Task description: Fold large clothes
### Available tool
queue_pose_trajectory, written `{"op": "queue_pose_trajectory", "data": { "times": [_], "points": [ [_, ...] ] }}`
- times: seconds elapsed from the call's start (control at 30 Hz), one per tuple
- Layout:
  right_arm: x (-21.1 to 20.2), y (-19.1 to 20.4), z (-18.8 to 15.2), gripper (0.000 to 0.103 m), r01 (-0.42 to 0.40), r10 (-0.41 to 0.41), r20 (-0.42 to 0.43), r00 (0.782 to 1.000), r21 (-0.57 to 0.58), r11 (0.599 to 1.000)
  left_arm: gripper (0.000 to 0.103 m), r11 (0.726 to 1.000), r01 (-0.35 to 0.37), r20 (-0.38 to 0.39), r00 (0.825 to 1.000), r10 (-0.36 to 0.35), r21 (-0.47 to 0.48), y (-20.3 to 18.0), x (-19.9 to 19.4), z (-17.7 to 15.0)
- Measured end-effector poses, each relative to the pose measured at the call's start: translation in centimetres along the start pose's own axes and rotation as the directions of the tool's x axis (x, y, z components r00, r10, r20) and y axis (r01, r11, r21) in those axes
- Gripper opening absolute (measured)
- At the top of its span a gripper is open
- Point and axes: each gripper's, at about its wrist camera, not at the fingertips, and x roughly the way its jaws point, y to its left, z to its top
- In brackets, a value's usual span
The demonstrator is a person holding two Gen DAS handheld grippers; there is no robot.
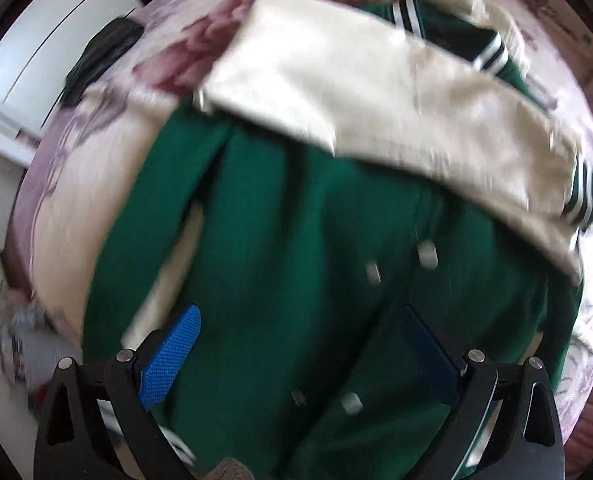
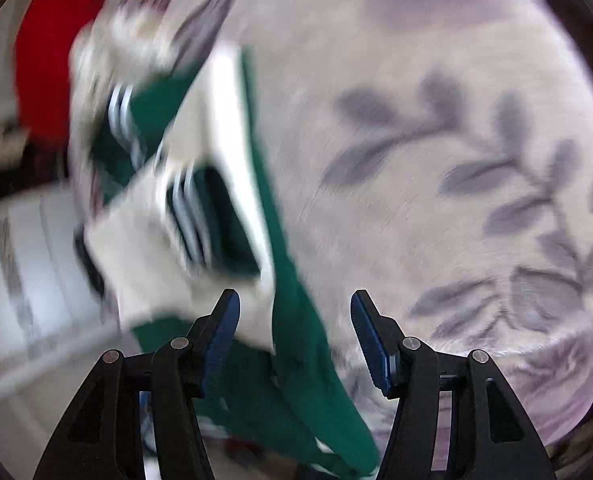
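Jacket (image 1: 296, 248) lies on the floral bedspread (image 1: 80, 184), green body up, 4 snaps showing. 1 cream sleeve (image 1: 376, 92) is folded across the upper part, striped cuff (image 1: 580, 196) at the far right. Left gripper (image 1: 300, 320) hangs over the green front, jaws spread wide, nothing pinched. Right gripper (image 2: 296, 312) is over the jacket's edge, green hem (image 2: 292, 280) between its blue fingers (image 2: 224, 332) but no contact, jaws apart. Both views motion-blurred.
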Motion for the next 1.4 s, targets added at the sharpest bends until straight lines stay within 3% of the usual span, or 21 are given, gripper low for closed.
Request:
{"op": "queue_pose_trajectory", "data": {
  "times": [0.13, 0.23, 0.27, 0.3, 0.37, 0.43, 0.47, 0.5, 0.53, 0.57, 0.63, 0.7, 0.73, 0.83, 0.93, 1.07, 1.17, 1.2, 1.27, 1.33, 1.4],
  "points": [
    [3.7, -0.4, -2.9, 0.06, -0.014, -0.002, -0.138, 0.99, -0.11, 0.994, 0.102, 0.998, -0.013, -0.108, 0.994, 0.007, -0.062, -1.7, 1.5, -5.3],
    [7.4, -1.8, -4.9, 0.058, -0.05, 0.026, -0.212, 0.977, -0.11, 0.993, 0.102, 0.997, -0.044, -0.158, 0.987, 0.033, -0.064, -1.7, 2.4, -8.7],
    [8.2, -2.2, -5.5, 0.032, -0.01, -0.017, -0.213, 0.977, -0.129, 0.992, 0.102, 0.996, -0.053, -0.17, 0.985, 0.04, -0.072, -1.3, 2.4, -9.5],
    [8.9, -2.9, -6.2, 0.013, 0.096, -0.128, -0.201, 0.971, -0.162, 0.982, 0.102, 0.994, -0.056, -0.179, 0.983, 0.039, -0.093, -0.6, 2.4, -10.5],
    [9.7, -5.8, -7.0, 0.0, 0.217, -0.244, -0.212, 0.946, -0.143, 0.966, 0.102, 0.986, -0.046, -0.192, 0.981, 0.015, -0.161, 1.1, 2.1, -12.2],
    [8.6, -8.4, -7.9, 0.0, 0.165, -0.178, -0.227, 0.957, -0.075, 0.983, 0.102, 0.964, 0.004, -0.194, 0.979, -0.058, -0.266, 3.4, 1.7, -14.3],
    [7.9, -8.7, -8.3, 0.002, 0.137, -0.149, -0.236, 0.96, -0.065, 0.988, 0.102, 0.948, 0.024, -0.188, 0.978, -0.088, -0.316, 4.3, 1.6, -15.1],
    [7.0, -8.7, -9.0, 0.006, 0.112, -0.126, -0.25, 0.96, -0.07, 0.991, 0.102, 0.916, 0.072, -0.172, 0.973, -0.15, -0.395, 5.5, 1.8, -16.2],
    [6.3, -8.7, -9.5, 0.012, 0.101, -0.119, -0.255, 0.96, -0.084, 0.991, 0.102, 0.87, 0.133, -0.157, 0.96, -0.233, -0.476, 6.6, 2.4, -17.2],
    [5.6, -8.5, -10.2, 0.025, 0.082, -0.106, -0.258, 0.96, -0.102, 0.991, 0.102, 0.829, 0.176, -0.148, 0.944, -0.296, -0.53, 7.3, 3.2, -17.9],
    [4.9, -8.4, -11.4, 0.048, 0.044, -0.076, -0.271, 0.96, -0.124, 0.991, 0.102, 0.718, 0.277, -0.095, 0.898, -0.431, -0.639, 8.5, 5.5, -19.2],
    [4.9, -8.6, -11.8, 0.049, 0.01, -0.042, -0.282, 0.958, -0.113, 0.994, 0.102, 0.639, 0.324, -0.039, 0.874, -0.485, -0.698, 9.3, 7.4, -19.9],
    [5.2, -8.7, -11.9, 0.049, -0.003, -0.025, -0.286, 0.958, -0.096, 0.995, 0.102, 0.608, 0.332, -0.015, 0.87, -0.493, -0.722, 9.6, 8.3, -20.1],
    [6.3, -9.5, -13.7, 0.049, -0.017, 0.0, -0.287, 0.958, -0.056, 0.998, 0.099, 0.538, 0.33, 0.05, 0.882, -0.468, -0.776, 10.9, 9.4, -21.1],
    [7.3, -9.0, -13.9, 0.049, -0.006, -0.016, -0.281, 0.96, -0.077, 0.997, 0.073, 0.521, 0.314, 0.072, 0.899, -0.433, -0.794, 11.8, 9.0, -22.2],
    [8.5, -7.3, -14.4, 0.049, 0.004, -0.033, -0.278, 0.96, -0.103, 0.995, 0.069, 0.483, 0.351, 0.138, 0.896, -0.421, -0.802, 13.6, 6.7, -25.0],
    [9.5, -6.2, -14.7, 0.049, 0.023, -0.057, -0.281, 0.958, -0.122, 0.992, 0.07, 0.404, 0.41, 0.19, 0.855, -0.482, -0.818, 14.3, 8.1, -27.0],
    [9.7, -6.1, -14.8, 0.049, 0.026, -0.061, -0.281, 0.958, -0.127, 0.992, 0.07, 0.358, 0.427, 0.206, 0.832, -0.515, -0.83, 14.3, 9.2, -27.3],
    [10.3, -5.8, -14.9, 0.049, 0.035, -0.07, -0.28, 0.957, -0.13, 0.991, 0.07, 0.306, 0.465, 0.246, 0.799, -0.548, -0.83, 13.4, 9.8, -27.4],
    [11.3, -4.9, -15.0, 0.049, 0.042, -0.075, -0.276, 0.958, -0.123, 0.991, 0.074, 0.31, 0.461, 0.248, 0.807, -0.536, -0.831, 12.9, 10.3, -26.6],
    [11.3, -5.0, -15.0, 0.049, 0.044, -0.073, -0.272, 0.96, -0.114, 0.993, 0.074, 0.347, 0.439, 0.243, 0.841, -0.484, -0.829, 12.2, 9.7, -26.1]
  ]
}}
